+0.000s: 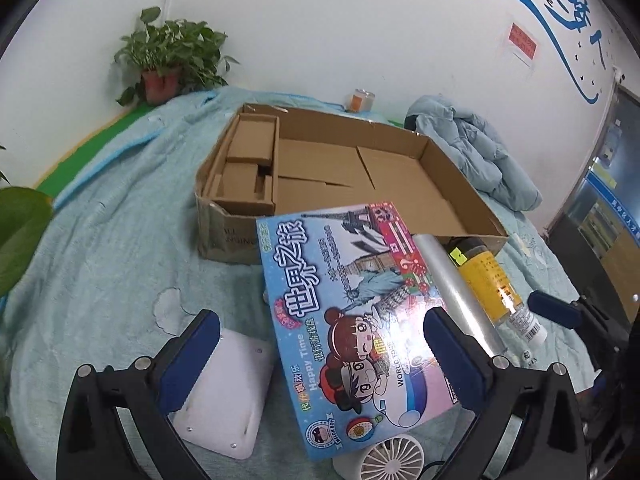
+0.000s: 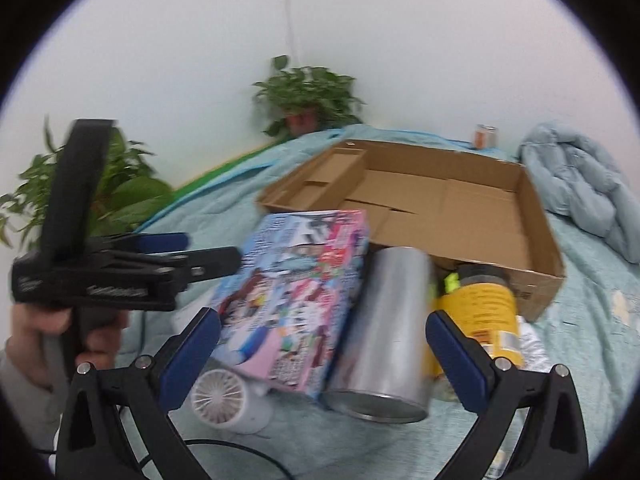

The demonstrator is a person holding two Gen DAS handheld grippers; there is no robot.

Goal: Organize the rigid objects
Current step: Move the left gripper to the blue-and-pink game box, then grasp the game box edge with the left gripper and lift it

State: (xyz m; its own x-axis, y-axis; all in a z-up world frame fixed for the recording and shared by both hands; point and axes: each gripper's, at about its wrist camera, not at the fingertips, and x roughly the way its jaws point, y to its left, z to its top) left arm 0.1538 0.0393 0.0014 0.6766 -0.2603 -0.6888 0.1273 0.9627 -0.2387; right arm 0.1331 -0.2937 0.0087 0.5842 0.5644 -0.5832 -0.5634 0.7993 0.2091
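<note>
A colourful board game box (image 1: 352,312) (image 2: 296,292) lies tilted on the blue bedspread, propped on a small white fan (image 1: 384,460) (image 2: 224,396). Against its right edge lie a silver cylinder (image 1: 460,292) (image 2: 384,332) and a yellow bottle (image 1: 488,280) (image 2: 480,312). A white block (image 1: 224,392) sits to its left. My left gripper (image 1: 320,340) (image 2: 212,249) is open just above the game box and white block, pressing on nothing. My right gripper (image 2: 324,340) is open, facing the box and cylinder without gripping either. One of its fingers (image 1: 556,312) shows at the right.
An open cardboard box (image 1: 452,168) (image 2: 536,216) with smaller cartons in its left end stands behind the objects. A folded blue quilt (image 1: 480,152) (image 2: 580,184) lies at the right. Potted plants (image 1: 168,60) (image 2: 304,96) and a small can (image 1: 360,100) stand by the wall. A hand (image 2: 40,332) holds the left gripper.
</note>
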